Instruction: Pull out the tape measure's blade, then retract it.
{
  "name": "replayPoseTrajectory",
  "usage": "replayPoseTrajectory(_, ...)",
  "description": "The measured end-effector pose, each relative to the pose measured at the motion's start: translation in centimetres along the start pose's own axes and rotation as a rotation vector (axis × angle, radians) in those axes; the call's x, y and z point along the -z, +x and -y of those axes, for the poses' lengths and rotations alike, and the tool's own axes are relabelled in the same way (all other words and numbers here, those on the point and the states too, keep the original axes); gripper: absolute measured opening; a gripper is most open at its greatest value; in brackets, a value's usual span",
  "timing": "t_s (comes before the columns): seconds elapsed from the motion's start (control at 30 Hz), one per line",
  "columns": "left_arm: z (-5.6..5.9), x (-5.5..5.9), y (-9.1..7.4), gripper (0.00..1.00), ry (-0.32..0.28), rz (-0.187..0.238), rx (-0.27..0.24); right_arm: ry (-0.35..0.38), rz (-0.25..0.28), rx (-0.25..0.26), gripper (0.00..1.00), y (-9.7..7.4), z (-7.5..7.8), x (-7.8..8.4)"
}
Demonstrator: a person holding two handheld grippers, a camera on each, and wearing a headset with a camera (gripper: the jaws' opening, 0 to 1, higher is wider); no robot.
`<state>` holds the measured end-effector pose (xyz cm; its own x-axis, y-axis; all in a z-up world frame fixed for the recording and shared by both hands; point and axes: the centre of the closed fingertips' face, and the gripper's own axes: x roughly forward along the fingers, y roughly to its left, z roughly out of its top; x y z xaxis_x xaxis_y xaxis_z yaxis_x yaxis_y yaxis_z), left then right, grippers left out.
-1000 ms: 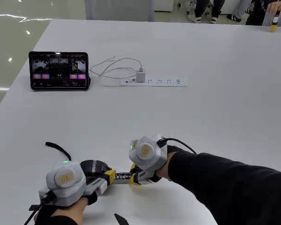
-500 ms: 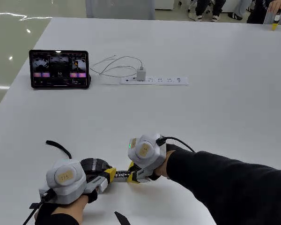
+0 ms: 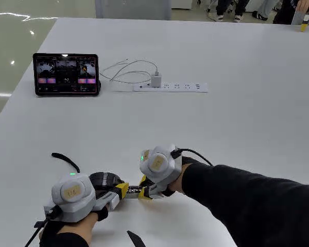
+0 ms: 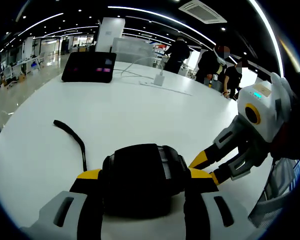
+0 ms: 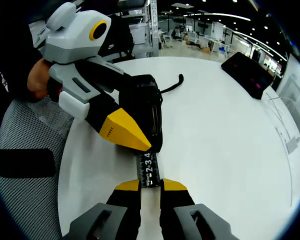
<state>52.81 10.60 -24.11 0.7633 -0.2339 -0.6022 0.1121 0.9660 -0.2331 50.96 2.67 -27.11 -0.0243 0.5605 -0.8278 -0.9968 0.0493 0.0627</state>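
Seen at white table (image 3: 221, 118) in lit open hall, clamped tape (image 5: 147, 107) in left gripper (image 4: 146, 176), pinched blade (image 5: 147, 170) marked 2-3-4 in right gripper (image 5: 151, 186).

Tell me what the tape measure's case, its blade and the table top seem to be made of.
The tape measure case looks like matte black plastic or rubber: dull, with moulded ridges. The blade is probably thin coated metal: flat, dark, with printed white numbers. The table top seems a smooth white laminate or similar, with a faint sheen.
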Motion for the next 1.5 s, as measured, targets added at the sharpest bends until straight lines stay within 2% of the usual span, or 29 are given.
replayPoseTrajectory(0.13, 0.0, 0.0, 0.0, 0.60, -0.002, 0.000, 0.000, 0.021, 0.016, -0.005, 0.09, 0.1, 0.0, -0.3)
replayPoseTrajectory(1.5, 0.0, 0.0, 0.0, 0.60, -0.008, 0.000, 0.006, -0.008, 0.039, -0.021, 0.10, 1.0, -0.2, -1.7)
